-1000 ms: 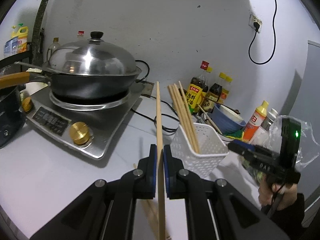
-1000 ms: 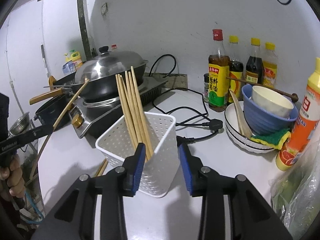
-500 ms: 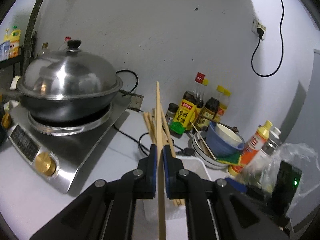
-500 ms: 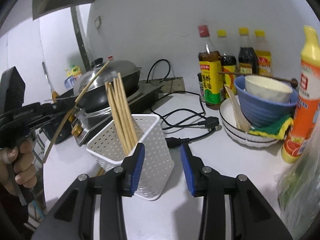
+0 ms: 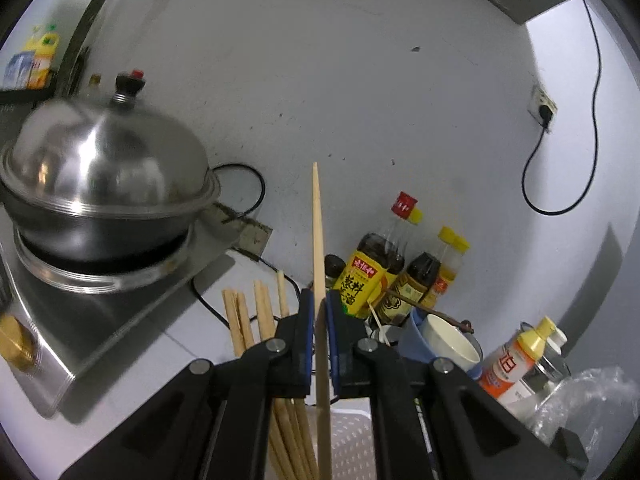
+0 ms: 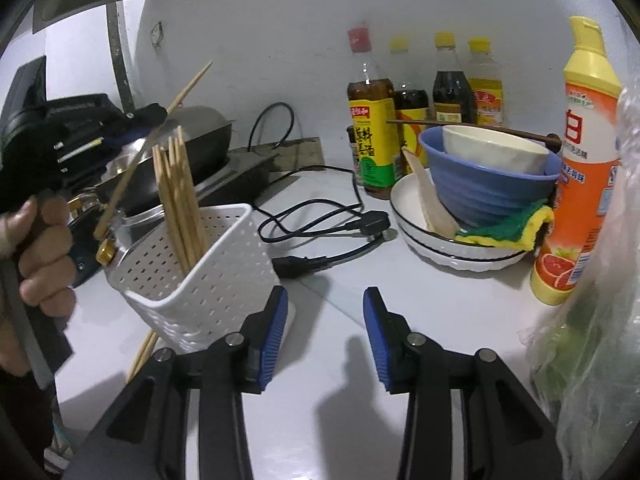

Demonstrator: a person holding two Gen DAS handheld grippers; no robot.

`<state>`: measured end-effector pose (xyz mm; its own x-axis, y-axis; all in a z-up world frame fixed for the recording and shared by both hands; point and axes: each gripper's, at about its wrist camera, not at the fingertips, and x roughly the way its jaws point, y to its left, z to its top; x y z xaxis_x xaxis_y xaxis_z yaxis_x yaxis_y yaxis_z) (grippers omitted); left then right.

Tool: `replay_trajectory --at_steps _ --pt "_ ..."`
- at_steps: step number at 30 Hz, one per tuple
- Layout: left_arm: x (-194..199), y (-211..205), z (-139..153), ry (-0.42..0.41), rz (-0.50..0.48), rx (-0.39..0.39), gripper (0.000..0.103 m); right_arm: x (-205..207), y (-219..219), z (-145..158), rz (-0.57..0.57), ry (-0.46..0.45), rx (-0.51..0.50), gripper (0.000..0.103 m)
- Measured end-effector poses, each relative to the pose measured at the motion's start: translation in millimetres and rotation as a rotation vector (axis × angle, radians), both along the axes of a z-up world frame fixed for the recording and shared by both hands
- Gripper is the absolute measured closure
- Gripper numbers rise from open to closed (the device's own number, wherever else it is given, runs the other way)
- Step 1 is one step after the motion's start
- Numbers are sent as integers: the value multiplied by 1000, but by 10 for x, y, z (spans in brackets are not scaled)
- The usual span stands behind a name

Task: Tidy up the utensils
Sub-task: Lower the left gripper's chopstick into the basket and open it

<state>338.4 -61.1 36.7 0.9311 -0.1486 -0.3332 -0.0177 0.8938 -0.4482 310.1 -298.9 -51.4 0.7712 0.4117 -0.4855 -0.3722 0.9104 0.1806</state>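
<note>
- The left hand-held gripper has its blue pads pressed together on a single pale wooden chopstick; the stick runs up between the pads and points upward toward the wall.
- In the right wrist view, the left hand-held gripper holds that chopstick tilted above the white perforated plastic utensil basket, lower end near the basket's far rim. A hand grips its handle.
- The right hand-held gripper has just been opening; its blue ribbed pads are spread, with bare counter between them and nothing held. Its left pad sits just beside the basket.
- The basket stands on the white counter, holding a bundle of wooden chopsticks leaning upright inside. Two more chopsticks lie on the counter, partly under the basket.
- Behind the basket: a black power cord, a blue ribbed bowl stacked on white plates, and a steel-lidded wok on a cooktop.
</note>
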Motion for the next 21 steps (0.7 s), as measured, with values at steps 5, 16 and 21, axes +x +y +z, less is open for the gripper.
replay_trajectory --at_steps 5,16,21 --pt "-31 -86 -199 -16 -1 -12 97 -3 -20 8 -14 -11 -8 64" --pt "-20 -113 -419 50 -11 -2 97 -44 -6 39 -5 -24 -8 63" --pt "-62 -107 -450 87 -38 3 93 -46 -15 48 -7 -26 -6 63"
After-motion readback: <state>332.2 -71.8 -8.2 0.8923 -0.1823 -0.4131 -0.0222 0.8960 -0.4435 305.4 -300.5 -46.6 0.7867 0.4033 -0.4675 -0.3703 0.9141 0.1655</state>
